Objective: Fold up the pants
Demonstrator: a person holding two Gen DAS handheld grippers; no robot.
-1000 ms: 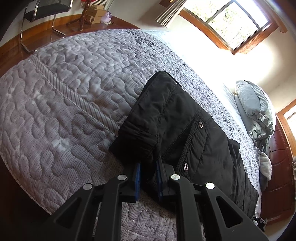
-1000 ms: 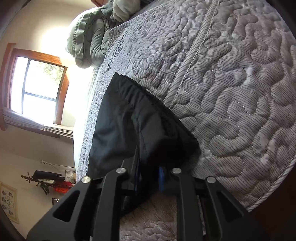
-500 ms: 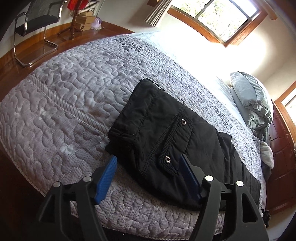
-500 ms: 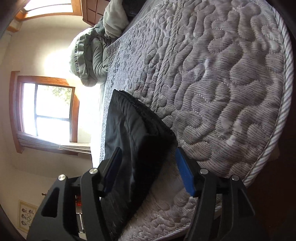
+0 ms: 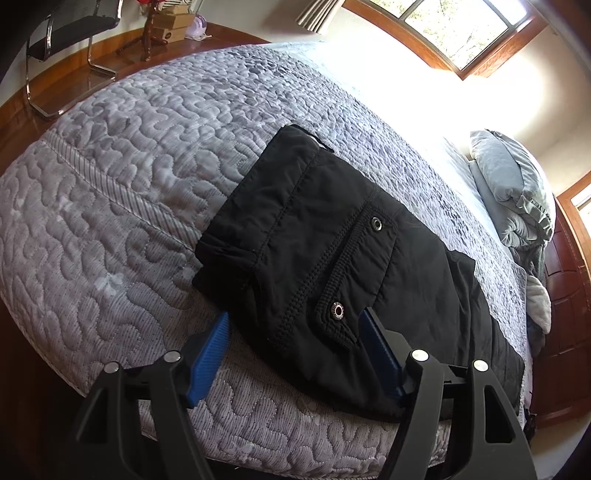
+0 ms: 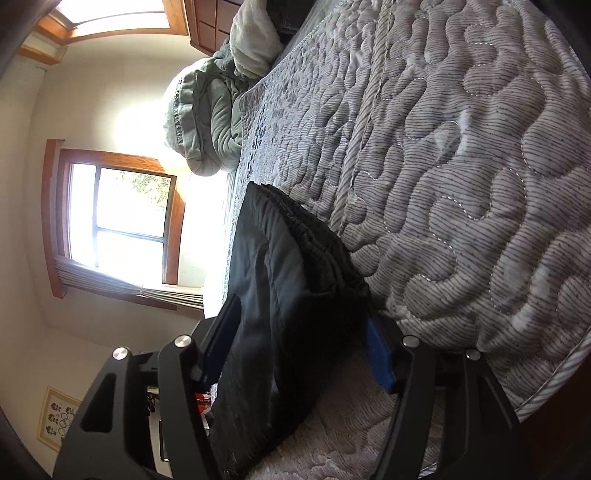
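Observation:
Black pants (image 5: 332,266) lie folded on the grey quilted bed (image 5: 129,155), near its front edge, with a snap pocket flap facing up. My left gripper (image 5: 293,328) is open, its blue pads (image 5: 210,350) straddling the near edge of the pants without gripping. In the right wrist view the pants (image 6: 280,280) run away from me along the bed (image 6: 461,184). My right gripper (image 6: 299,332) is open, its pads either side of the pants' near end.
A grey-green pillow (image 5: 517,195) and bedding lie at the head of the bed, by a wooden headboard (image 5: 565,314). A chair (image 5: 66,33) and boxes stand on the wood floor beyond the bed. Windows (image 6: 122,218) are bright.
Both grippers were shut on the pants' edge one second ago. They have opened and let go, and the pants now lie flat on the bed.

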